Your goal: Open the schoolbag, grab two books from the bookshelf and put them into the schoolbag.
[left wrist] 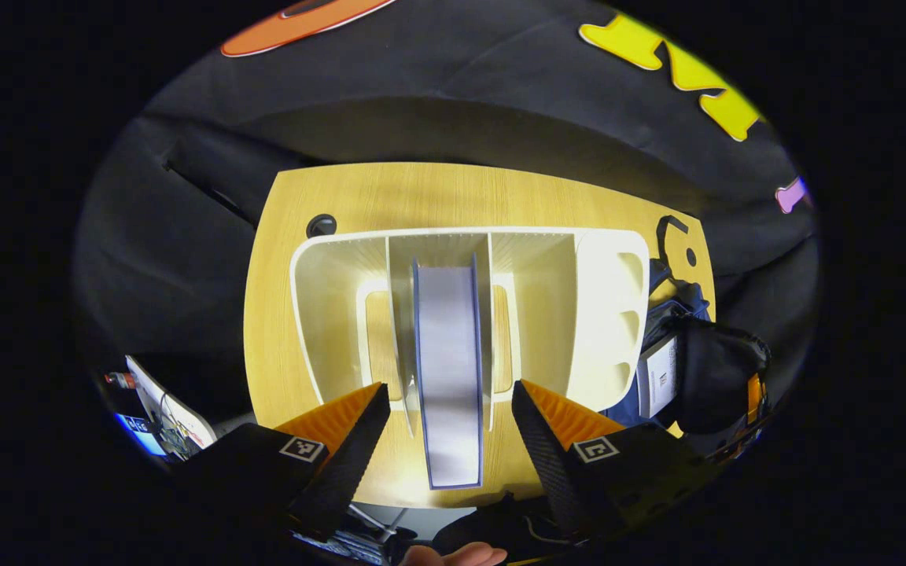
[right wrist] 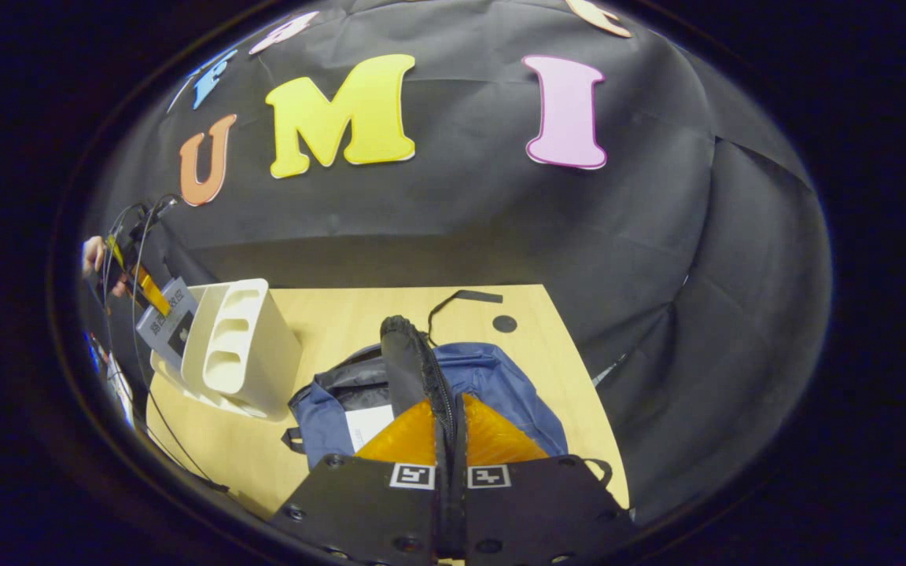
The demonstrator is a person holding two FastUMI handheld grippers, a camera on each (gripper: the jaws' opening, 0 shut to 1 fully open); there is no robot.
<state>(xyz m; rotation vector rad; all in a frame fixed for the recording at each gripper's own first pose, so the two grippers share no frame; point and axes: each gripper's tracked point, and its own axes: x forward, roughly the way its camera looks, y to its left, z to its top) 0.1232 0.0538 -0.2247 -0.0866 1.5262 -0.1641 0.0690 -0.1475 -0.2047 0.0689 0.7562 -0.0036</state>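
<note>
A white bookshelf (left wrist: 602, 314) stands on the wooden table (left wrist: 296, 204). One book (left wrist: 447, 354) with blue covers stands upright in its middle slot. My left gripper (left wrist: 445, 393) is open, one finger on each side of this book with a gap to both covers. In the right gripper view the left gripper (right wrist: 134, 275) sits over the book (right wrist: 168, 321) at the bookshelf (right wrist: 237, 346). The blue schoolbag (right wrist: 500, 385) lies open with a white book (right wrist: 370, 424) inside. My right gripper (right wrist: 449, 405) is shut on the bag's black flap (right wrist: 406, 362), holding it up.
The schoolbag (left wrist: 673, 314) lies just right of the bookshelf, near the table's right edge. A loose black strap (right wrist: 461, 297) and a cable hole (right wrist: 504, 323) are behind the bag. Another cable hole (left wrist: 321, 226) is at the far left. Clutter (left wrist: 158, 409) sits beside the table.
</note>
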